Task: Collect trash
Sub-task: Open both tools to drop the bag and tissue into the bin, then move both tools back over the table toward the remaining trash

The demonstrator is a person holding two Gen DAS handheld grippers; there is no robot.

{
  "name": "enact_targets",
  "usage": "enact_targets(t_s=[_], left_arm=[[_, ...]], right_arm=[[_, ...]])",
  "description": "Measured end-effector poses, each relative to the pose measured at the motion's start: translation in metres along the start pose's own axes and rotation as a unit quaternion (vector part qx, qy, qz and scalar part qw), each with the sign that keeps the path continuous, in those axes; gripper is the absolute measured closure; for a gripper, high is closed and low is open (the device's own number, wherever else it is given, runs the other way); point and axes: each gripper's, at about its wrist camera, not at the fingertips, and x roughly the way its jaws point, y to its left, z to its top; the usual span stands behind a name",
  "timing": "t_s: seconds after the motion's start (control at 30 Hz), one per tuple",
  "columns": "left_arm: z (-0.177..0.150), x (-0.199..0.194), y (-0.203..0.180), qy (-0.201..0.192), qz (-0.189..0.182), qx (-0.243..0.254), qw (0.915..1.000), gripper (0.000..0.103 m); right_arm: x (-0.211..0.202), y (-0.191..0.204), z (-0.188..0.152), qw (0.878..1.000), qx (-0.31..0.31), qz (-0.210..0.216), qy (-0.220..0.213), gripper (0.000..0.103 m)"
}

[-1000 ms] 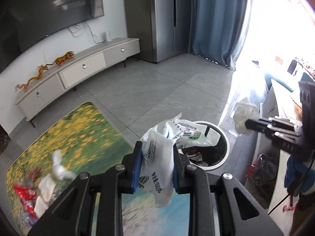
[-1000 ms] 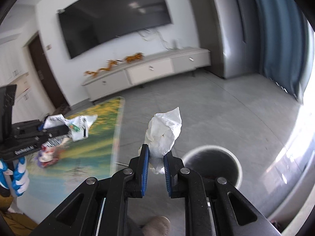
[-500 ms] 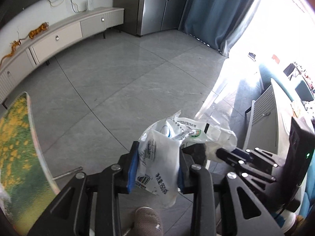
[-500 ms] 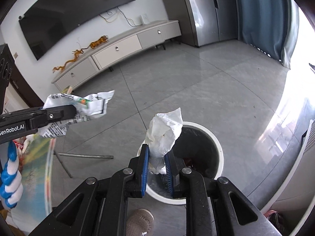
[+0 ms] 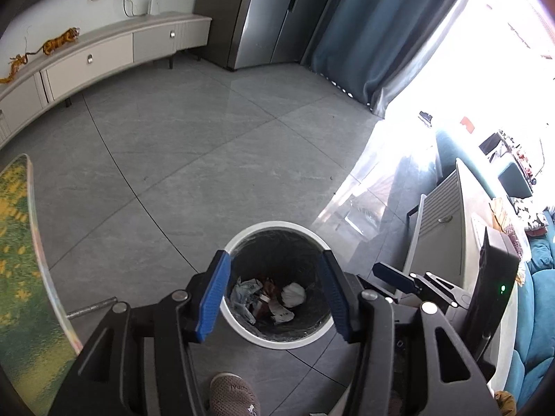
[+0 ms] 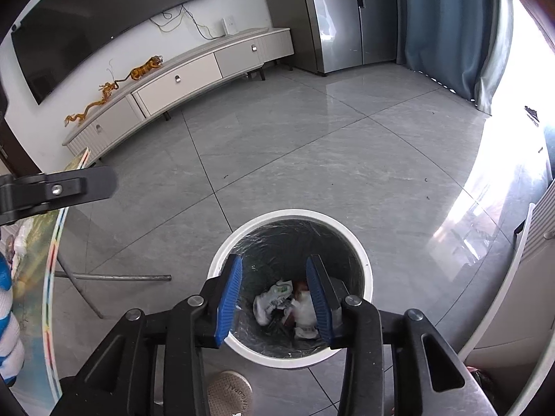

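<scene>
A round white bin (image 5: pixel 263 230) with a dark liner stands on the grey tile floor. Both grippers hang over it. My left gripper (image 5: pixel 274 260) has its blue pads spread wide and still opening, with nothing between them. My right gripper (image 6: pixel 274 265) is also opening and holds nothing. Down inside the bin (image 6: pixel 366 263) lie the printed plastic bag (image 5: pixel 244 294), the crumpled white tissue (image 5: pixel 293 293) and other wrappers. In the right wrist view the bag (image 6: pixel 269 300) and tissue (image 6: pixel 305 306) rest on the liner's bottom. The right gripper's arm (image 5: pixel 416 282) shows at the right of the left wrist view.
A round table edge with a yellow-green floral cloth (image 5: pixel 20 260) lies to the left, its metal leg (image 6: pixel 114 277) on the floor. A person's shoe (image 5: pixel 232 395) sits just before the bin. A white cabinet (image 5: pixel 440 222) and a teal sofa stand right. A long TV console (image 6: pixel 180 79) lines the far wall.
Both grippers opened over the bin. The plastic bag fell out of the left one and the tissue out of the right one; both now lie inside the bin.
</scene>
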Motion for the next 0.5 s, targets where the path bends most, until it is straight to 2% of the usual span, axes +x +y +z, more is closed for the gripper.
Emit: enact_targets(t_s=[0.13,0.27,0.5], left_arm=[[-0.005,-0.041,0.01,-0.047,0.008,-0.007,0.9988,0.052],[-0.012,-0.093,0.027,-0.103,0.028,-0.018,0.9941,0.052],[-0.023,-0.162,0.054,-0.137,0.057,-0.026,0.9886,0.052]], right_arm=[[-0.018,0.007,0.003,1.0,0.004,0.004,-0.017,0.064],[-0.046,0.021,0.009,0.999,0.0,0.011,-0.044,0.062],[-0.107,0.064,0.023,0.993,-0.022,0.035,-0.11,0.056]])
